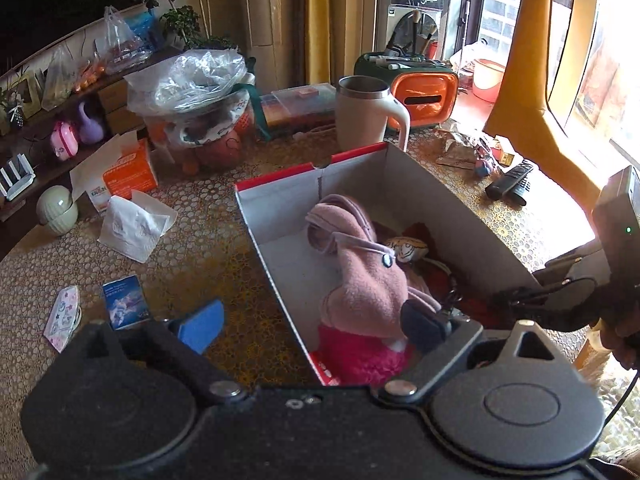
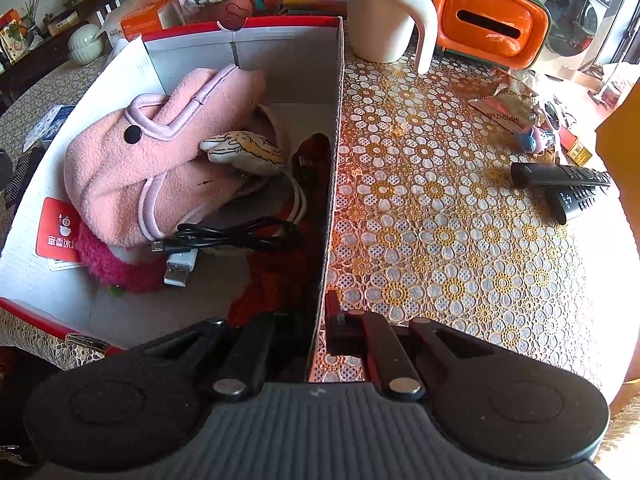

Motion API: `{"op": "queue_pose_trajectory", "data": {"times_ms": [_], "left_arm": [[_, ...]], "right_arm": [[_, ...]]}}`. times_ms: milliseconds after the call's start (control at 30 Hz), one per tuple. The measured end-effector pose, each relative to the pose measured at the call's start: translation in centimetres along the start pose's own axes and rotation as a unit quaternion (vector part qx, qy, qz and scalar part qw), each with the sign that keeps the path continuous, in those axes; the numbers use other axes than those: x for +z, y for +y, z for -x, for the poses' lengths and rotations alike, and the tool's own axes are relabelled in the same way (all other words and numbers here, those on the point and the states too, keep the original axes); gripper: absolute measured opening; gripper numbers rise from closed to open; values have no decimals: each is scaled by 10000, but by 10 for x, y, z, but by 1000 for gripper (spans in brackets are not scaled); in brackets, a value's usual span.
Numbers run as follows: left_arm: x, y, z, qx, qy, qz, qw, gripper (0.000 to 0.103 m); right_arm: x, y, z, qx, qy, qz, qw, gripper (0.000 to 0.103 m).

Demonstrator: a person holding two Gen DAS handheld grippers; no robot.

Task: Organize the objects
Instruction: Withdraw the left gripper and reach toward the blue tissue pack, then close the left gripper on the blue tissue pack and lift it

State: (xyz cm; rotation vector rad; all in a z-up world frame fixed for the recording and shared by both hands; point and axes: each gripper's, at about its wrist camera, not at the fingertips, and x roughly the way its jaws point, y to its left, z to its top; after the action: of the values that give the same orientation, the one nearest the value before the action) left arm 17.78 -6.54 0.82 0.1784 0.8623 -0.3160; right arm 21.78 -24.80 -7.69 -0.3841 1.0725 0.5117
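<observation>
Left gripper (image 1: 316, 326) spread wide, empty, over the red-rimmed white cardboard box (image 1: 280, 248) | right gripper (image 2: 318, 330) pinching the box's side wall (image 2: 334, 168), steadying it | advice: keep that pinch firm while loading | fuzzy pink fleece pouch (image 2: 160, 168) slumped inside box atop the black USB cable (image 2: 232, 236)

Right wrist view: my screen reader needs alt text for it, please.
The right gripper is shut on the side wall of a cardboard box holding a pink fleece garment and black cable; a mug stands beyond.
</observation>
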Motion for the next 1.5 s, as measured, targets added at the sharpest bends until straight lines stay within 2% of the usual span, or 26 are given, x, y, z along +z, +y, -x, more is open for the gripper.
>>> {"op": "queue_pose_trajectory", "data": {"times_ms": [267,567,667,833,1067,1267,1333,1500], "left_arm": [[-29,83,16,266,-11,976,9949,102],[-58,155,-8,1201,-4,1159,9860,102],[-65,171,-25,1355,108,1273,9825,102],[-61,180,-51,1318,209,1388,9813,102],[-34,172,-92,1192,257,1387,9828,102],[-21,167,-131,1319,432,1333,9813,101],[-20,167,-141,1360,493,1330,9805,99],[-19,171,-160,1422,688,1422,9772,77]], "right_arm": [[1,1,0,-33,67,25,10000,5],[3,3,-1,-79,133,31,9999,5],[4,3,-2,-80,148,31,9999,5],[4,4,-3,-111,184,57,9998,5],[6,3,-8,-94,279,73,9995,5],[7,2,-12,-44,357,73,9993,5],[7,2,-13,-55,371,95,9993,5],[7,2,-16,-51,398,88,9992,5]]}}
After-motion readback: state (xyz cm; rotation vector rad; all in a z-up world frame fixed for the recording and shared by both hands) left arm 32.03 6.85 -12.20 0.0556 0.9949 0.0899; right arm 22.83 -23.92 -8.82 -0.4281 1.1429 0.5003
